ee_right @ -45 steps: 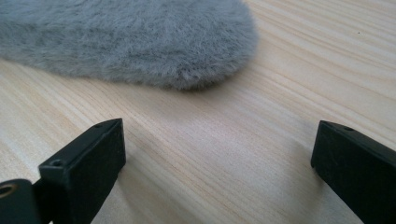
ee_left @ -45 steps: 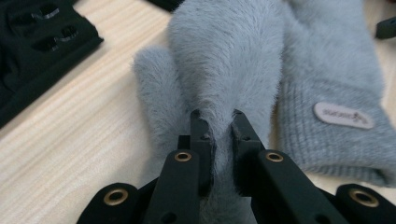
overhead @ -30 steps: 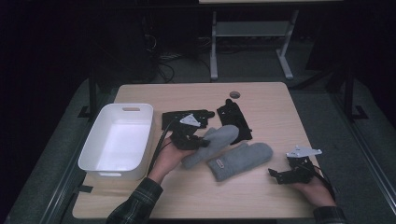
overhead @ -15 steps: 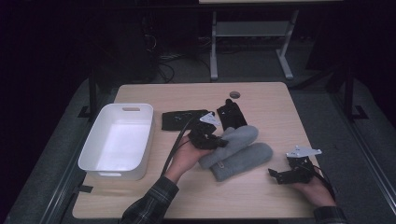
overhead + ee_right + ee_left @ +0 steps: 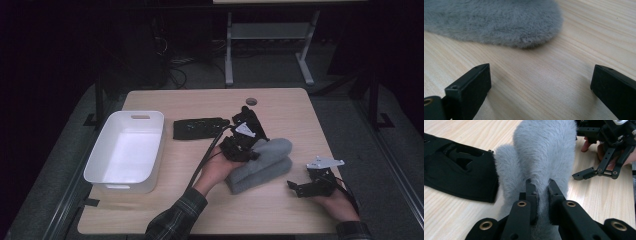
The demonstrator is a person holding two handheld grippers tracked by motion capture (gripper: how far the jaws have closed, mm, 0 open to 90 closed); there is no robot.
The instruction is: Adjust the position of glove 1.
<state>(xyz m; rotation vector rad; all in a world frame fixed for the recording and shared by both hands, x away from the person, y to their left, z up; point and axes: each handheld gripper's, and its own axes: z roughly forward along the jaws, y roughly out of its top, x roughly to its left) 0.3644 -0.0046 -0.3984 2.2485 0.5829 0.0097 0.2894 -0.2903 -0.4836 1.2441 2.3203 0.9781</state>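
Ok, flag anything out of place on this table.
Nothing stands out. The left gripper pinches a grey mitten stacked on its twin; the right gripper rests open nearby. The bin sits upright.

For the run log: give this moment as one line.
left tongs shut on grey mitten | right tongs open | white bin

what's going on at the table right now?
A person is working with two handheld grippers. The left gripper is shut on the upper of two fuzzy grey mittens, which sits stacked on the lower mitten mid-table. The right gripper is open, low over bare wood beside the mittens, holding nothing. Two black gloves lie farther back, and a white bin at the left holds nothing.
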